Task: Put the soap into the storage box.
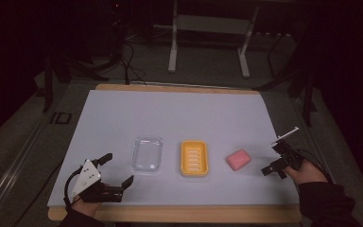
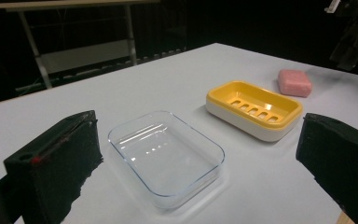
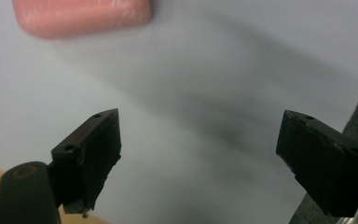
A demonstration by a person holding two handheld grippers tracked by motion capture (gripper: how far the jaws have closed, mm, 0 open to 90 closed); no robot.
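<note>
The right gripper (image 1: 275,157) stands with jaws spread wide, holding and touching nothing. The pink rectangular soap bar (image 1: 238,159) lies on the white table (image 1: 179,113), just beside it, near the yellow plastic soap dish (image 1: 194,158).

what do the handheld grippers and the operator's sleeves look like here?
Both are black two-jaw units with blocky black pads. The left gripper carries a pale grey three-cornered plate on top and a black cable looping back beside the hand. The right gripper has a thin white bar sticking up. Sleeves are dark.
</note>
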